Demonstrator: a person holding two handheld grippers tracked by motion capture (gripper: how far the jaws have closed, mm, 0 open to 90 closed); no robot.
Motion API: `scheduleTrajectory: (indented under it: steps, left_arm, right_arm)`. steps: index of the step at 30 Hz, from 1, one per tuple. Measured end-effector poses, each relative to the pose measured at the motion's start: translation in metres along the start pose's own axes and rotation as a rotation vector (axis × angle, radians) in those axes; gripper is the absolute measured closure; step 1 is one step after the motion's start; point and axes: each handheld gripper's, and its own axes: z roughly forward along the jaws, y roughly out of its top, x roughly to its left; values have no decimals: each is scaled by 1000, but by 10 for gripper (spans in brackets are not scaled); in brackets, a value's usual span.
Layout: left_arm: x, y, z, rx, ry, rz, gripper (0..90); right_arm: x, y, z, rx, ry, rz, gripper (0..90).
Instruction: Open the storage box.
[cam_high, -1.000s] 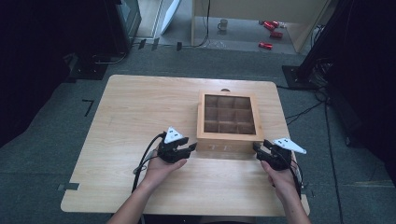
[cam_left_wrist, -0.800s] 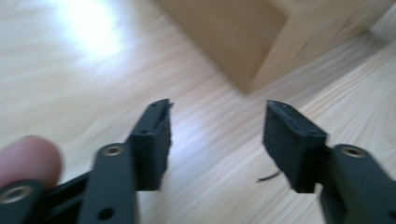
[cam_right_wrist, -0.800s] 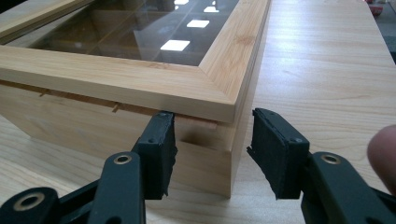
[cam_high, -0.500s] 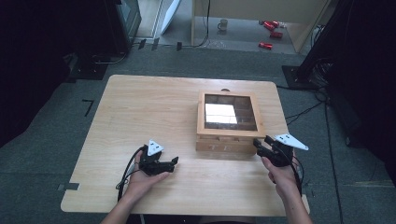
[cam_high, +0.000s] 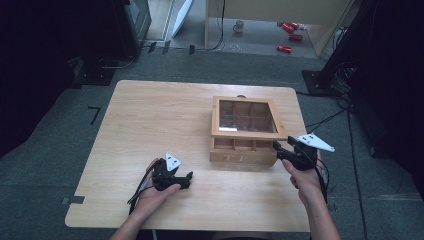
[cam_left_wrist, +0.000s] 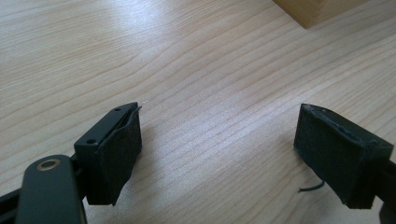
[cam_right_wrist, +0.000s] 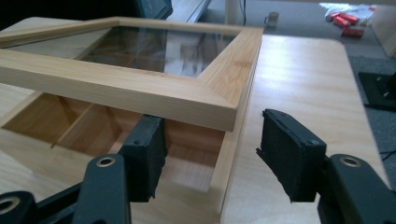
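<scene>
Two grippers on table (cam_high: 150, 115), one per hand. Wooden box (cam_high: 243, 150) is landmark: sits right of table centre, glass lid (cam_high: 247, 118) raised at front edge, front compartments exposed. Right gripper (cam_high: 278, 148) at box's front right corner, jaws spread, straddling right wall under lid corner (cam_right_wrist: 236, 116); one jaw inside box, other outside; grasping nothing. Left gripper (cam_high: 187, 179) well apart from box, to its front left, low over bare wood, jaws released, empty
</scene>
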Motion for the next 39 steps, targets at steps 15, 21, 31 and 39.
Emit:
scheduleTrajectory:
  steps: [15, 21, 31, 39]
  left_arm:
    - [-1, 0, 0, -4, -11, 8, 158]
    - [-1, 0, 0, -3, -14, 9, 158]
    - [-1, 0, -1, 2, -18, 19, 158]
    - [-2, 0, 0, -5, -25, 18, 158]
  right_arm:
    - [-5, 43, 6, -62, -24, -53, 382]
    - [-6, 53, 12, -93, -34, -72, 383]
    - [-7, 67, 24, -109, -49, -121, 387]
    - [-2, 67, 45, -82, -52, -153, 412]
